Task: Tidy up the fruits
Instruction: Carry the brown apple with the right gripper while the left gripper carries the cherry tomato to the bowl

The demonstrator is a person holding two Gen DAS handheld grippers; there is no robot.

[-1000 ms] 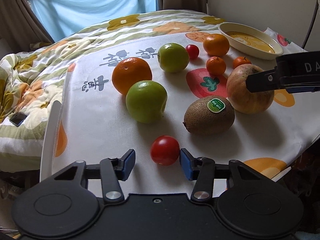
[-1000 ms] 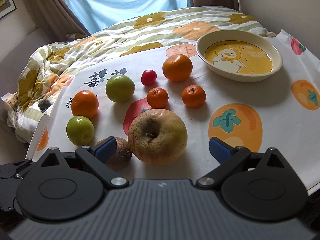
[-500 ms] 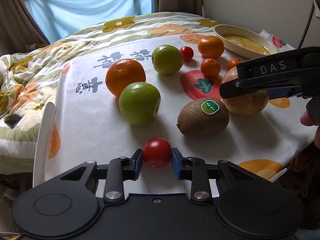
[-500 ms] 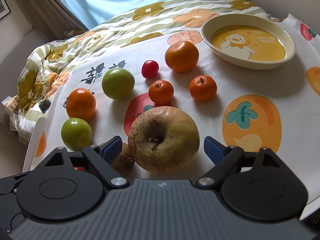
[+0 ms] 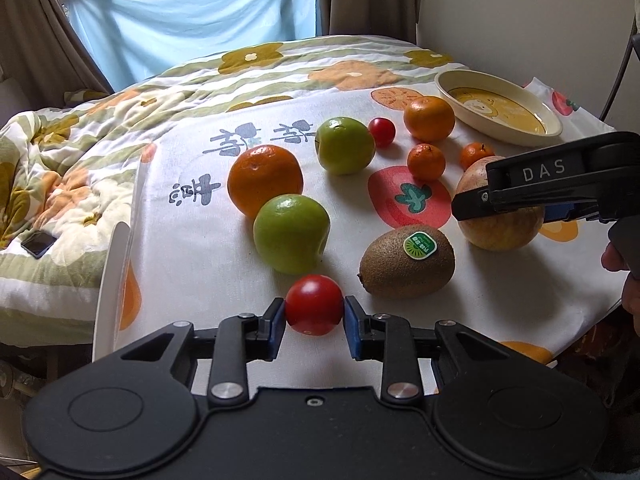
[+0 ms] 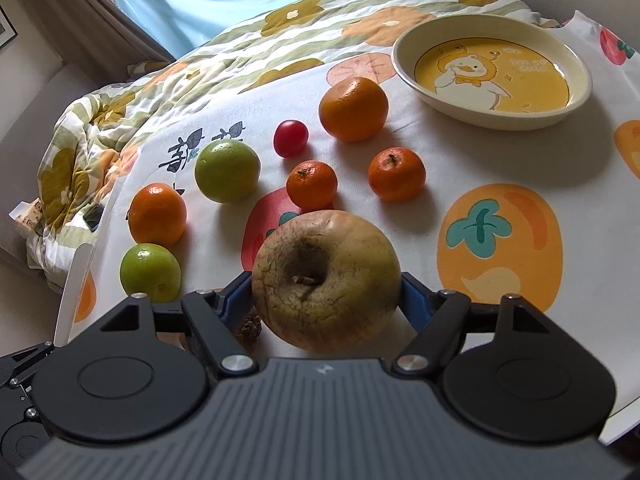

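My left gripper (image 5: 314, 316) is shut on a red tomato (image 5: 314, 304) near the table's front edge. My right gripper (image 6: 326, 304) is shut on a large brownish-yellow apple (image 6: 326, 280), which also shows in the left wrist view (image 5: 500, 224). On the fruit-print cloth lie a kiwi with a green sticker (image 5: 406, 262), two green apples (image 5: 291, 233) (image 5: 345, 144), two oranges (image 5: 264, 180) (image 6: 353, 109), two small mandarins (image 6: 312, 184) (image 6: 396, 174) and a small red tomato (image 6: 290, 138). A cream duck-print plate (image 6: 404, 64) stands empty at the back right.
A bed with a flowered quilt (image 5: 80, 168) lies left of and behind the table, with a phone (image 5: 38, 243) on it. A white chair back (image 5: 110, 280) stands at the table's left edge. A wall is behind the plate.
My left gripper closed on the red tomato. My right gripper moved forward around the large apple and closed on it.
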